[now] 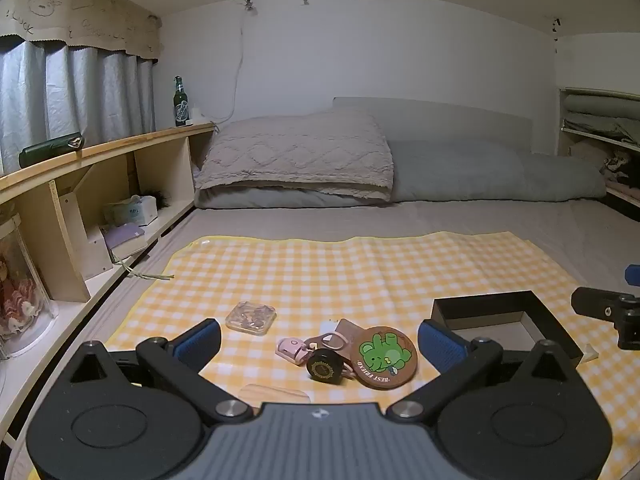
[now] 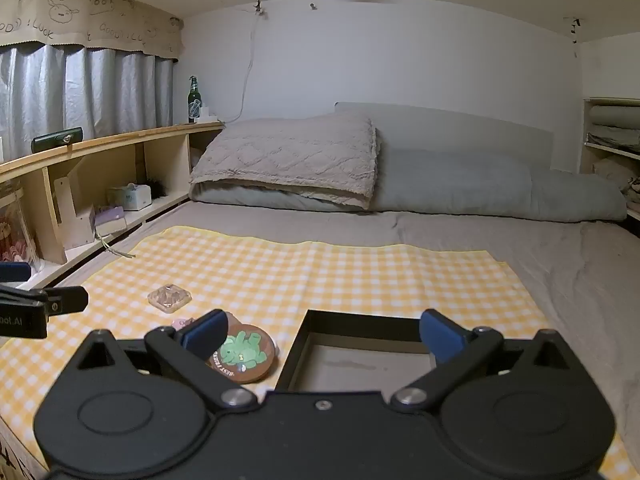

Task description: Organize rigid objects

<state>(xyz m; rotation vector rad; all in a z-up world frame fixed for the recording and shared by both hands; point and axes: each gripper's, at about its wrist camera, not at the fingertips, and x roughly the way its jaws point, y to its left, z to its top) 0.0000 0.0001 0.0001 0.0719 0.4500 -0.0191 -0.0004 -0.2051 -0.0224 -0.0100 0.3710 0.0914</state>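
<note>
On the yellow checked cloth (image 1: 320, 272) lie a clear square case (image 1: 250, 317), a pink gadget (image 1: 291, 349), a black round object (image 1: 324, 367), and a brown round mirror with a green bear (image 1: 386, 357). A black open box (image 1: 486, 306) stands to their right. My left gripper (image 1: 320, 342) is open above the small objects, holding nothing. My right gripper (image 2: 322, 338) is open and empty, over the box (image 2: 360, 318) and beside the bear mirror (image 2: 244, 354). The clear case also shows in the right wrist view (image 2: 169, 297).
A wooden shelf (image 1: 100, 152) with a green bottle (image 1: 180, 103), a dark case (image 1: 50, 149), books and a tissue box runs along the left. Folded blankets and pillows (image 1: 296, 160) lie at the far end of the bed. A wooden slab (image 1: 274, 394) lies near my left gripper.
</note>
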